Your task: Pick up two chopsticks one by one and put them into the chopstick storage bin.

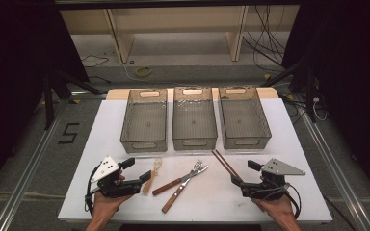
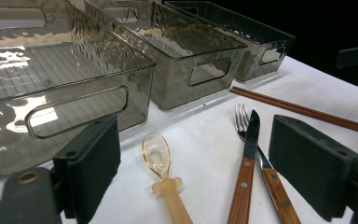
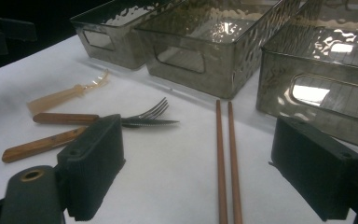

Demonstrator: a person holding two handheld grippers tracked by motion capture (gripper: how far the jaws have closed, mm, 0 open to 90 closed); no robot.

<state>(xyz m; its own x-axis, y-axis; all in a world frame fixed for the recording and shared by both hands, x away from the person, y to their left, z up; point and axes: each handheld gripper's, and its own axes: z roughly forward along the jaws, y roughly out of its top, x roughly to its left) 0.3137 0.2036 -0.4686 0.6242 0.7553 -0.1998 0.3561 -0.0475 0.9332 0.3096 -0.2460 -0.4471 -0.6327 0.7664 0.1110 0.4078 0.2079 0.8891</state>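
left claw (image 1: 136,170) open, spoon (image 1: 152,175) just beside | right claw (image 1: 244,172) open, chopsticks (image 1: 225,164) touching

One sign is legible: a blocky figure "5" (image 1: 69,133), laid out in dark strips on the grey floor (image 1: 29,144) just beyond the left edge of the white worktop (image 1: 250,192), as seen in the high view. The bins, cutlery and chopsticks carry no readable text, label or brand in any of the three views.
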